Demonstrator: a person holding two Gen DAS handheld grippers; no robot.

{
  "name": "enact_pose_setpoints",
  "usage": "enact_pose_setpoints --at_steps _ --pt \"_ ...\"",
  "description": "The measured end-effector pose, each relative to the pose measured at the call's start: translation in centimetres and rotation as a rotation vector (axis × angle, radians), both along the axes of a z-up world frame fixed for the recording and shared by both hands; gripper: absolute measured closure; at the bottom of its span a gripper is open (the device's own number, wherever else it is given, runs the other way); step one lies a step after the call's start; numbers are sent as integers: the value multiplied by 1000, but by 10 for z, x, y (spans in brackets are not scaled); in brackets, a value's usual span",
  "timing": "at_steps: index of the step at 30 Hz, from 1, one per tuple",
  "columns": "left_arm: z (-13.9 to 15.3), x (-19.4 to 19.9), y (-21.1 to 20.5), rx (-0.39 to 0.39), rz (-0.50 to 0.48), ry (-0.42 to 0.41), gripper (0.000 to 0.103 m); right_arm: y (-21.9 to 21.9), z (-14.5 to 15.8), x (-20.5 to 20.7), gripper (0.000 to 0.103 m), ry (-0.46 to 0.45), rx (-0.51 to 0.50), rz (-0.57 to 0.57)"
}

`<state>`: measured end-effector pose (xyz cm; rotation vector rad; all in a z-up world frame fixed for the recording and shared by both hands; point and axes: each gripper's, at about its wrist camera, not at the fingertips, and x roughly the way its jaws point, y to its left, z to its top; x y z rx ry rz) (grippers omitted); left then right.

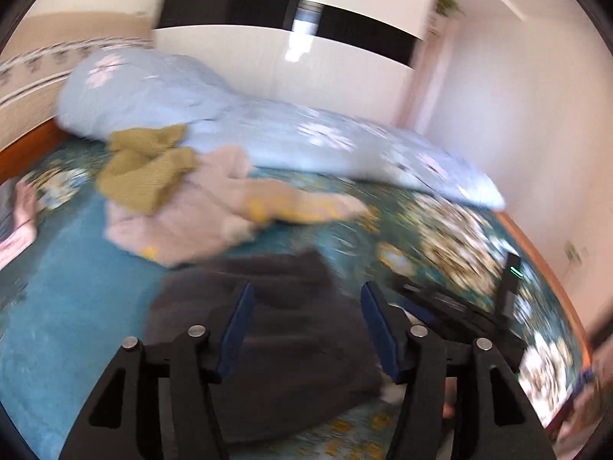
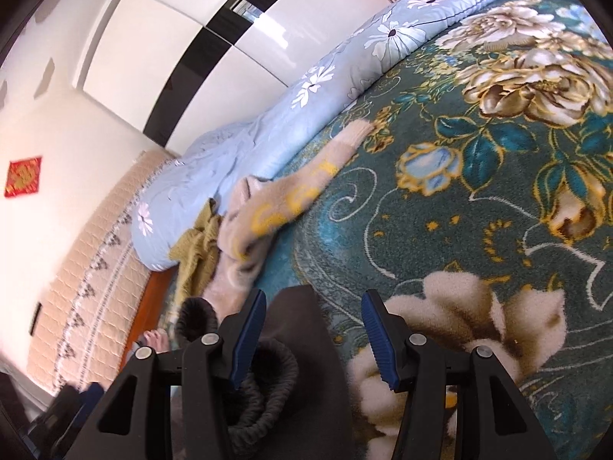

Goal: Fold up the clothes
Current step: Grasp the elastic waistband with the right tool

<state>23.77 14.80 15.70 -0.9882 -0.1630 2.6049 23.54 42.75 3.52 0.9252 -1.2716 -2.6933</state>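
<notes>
Clothes lie on a teal floral blanket (image 2: 479, 199) covering the bed: a dark grey garment (image 1: 276, 345) near, spread flat, and farther off a pale pink fleece garment (image 1: 199, 214) with an olive knit (image 1: 145, 168) heaped on its left, both against a rolled light blue quilt (image 1: 268, 130). The left gripper (image 1: 306, 329) hovers over the dark garment, jaws apart and empty. The right gripper (image 2: 312, 337) is likewise spread, grasping nothing, above the garment's ribbed edge.

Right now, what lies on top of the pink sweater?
An olive-green garment lies crumpled on the pink sweater's far end. The part of the sweater beneath it is hidden.
</notes>
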Motion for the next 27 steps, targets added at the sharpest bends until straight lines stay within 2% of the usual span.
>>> enact_pose_setpoints --at_steps 2,4,5,7,9,11,14,16,19,22,25,27 --pt "-14 -16 -38 -6 162 -34 42 -1 3 1 48 31 -25 18" --pt "-41 -27 -73 1 292 -104 42 -8 8 -1 45 72 -51 81" --pt "-55 -29 -84 -1 328 -145 42 -12 9 -3 41 80 -59 112" --pt "-83 -29 -98 -6 357 -224 42 -26 14 -7 41 79 -48 200" --pt "-102 -24 -96 -11 335 -259 42 -46 20 -9 41 84 31 270" --pt "-106 -16 -89 -53 333 -222 42 -66 26 -11 41 88 112 339" --pt "-108 -14 -87 -78 319 -200 42 -88 28 -10 39 45 283 366" --pt "-109 -15 -92 -52 309 -209 42 -91 26 -10 39 13 294 377" --pt "-114 -12 -98 -37 299 -211 42 -89 34 -5 39 70 244 410" --pt "-116 -10 -96 -53 296 -207 42 -91 43 -4 39 118 278 416" --pt "-116 -10 -96 -59 285 -209 42 -96 39 -17 39 62 242 463" --pt "-116 -10 -97 -55 274 -214 42 -98 36 -31 39 -8 239 474"
